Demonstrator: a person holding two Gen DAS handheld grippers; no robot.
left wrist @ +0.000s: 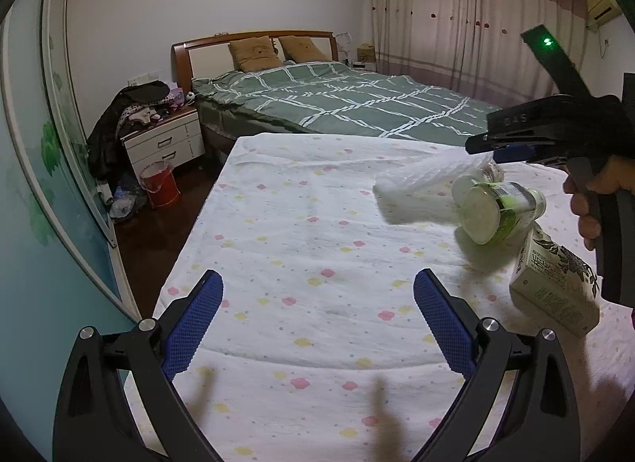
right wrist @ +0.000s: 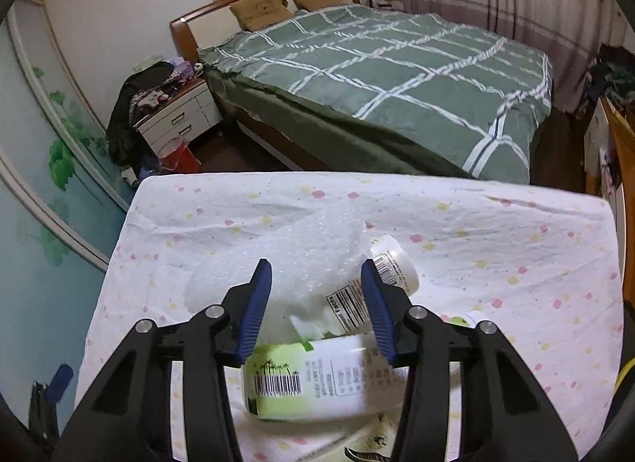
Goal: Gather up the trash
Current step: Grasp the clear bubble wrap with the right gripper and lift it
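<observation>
Trash lies on a table under a flowered white cloth (left wrist: 309, 247). A white foam net sleeve (left wrist: 416, 192) lies beside a green-and-white bottle (left wrist: 500, 212) on its side and a beige drink carton (left wrist: 555, 287). My left gripper (left wrist: 317, 303) is open and empty over bare cloth, left of the trash. My right gripper (right wrist: 317, 303) is open, hovering above the foam sleeve (right wrist: 301, 259), a small white bottle (right wrist: 381, 275) and the green-and-white bottle (right wrist: 317, 378). It also shows in the left wrist view (left wrist: 528, 136), above the pile.
A bed with a green checked quilt (left wrist: 349, 101) stands beyond the table. A white nightstand (left wrist: 166, 140) piled with clothes and a red bucket (left wrist: 160, 182) stand at the left by the painted wall. A wooden cabinet (right wrist: 619, 152) is at the right.
</observation>
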